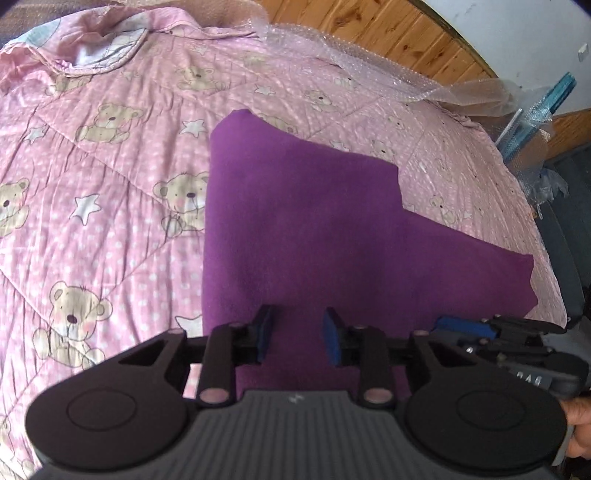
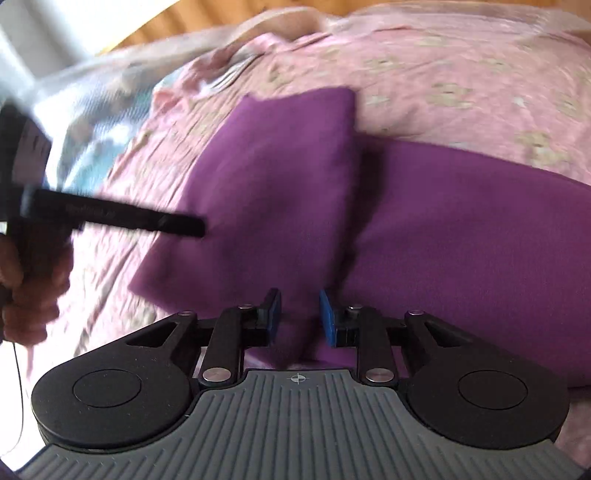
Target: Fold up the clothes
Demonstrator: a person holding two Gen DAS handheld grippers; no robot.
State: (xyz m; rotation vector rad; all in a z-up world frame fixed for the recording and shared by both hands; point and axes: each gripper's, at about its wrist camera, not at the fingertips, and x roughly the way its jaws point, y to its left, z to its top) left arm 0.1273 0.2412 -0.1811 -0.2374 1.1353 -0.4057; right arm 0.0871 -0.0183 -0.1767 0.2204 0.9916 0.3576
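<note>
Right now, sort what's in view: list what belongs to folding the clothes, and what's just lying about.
Job:
purple garment
left gripper
right gripper

Lying about:
pink bear quilt
bubble wrap
blue packaged item

This is a home bedroom. A bed (image 1: 110,206) fills the view, covered by a pink quilt (image 1: 122,155) printed with teddy bears and stars. Behind it runs wood panelling (image 1: 373,33) below a white wall (image 1: 517,33), and a sheet of bubble wrap (image 1: 354,55) lies along the far edge.
</note>
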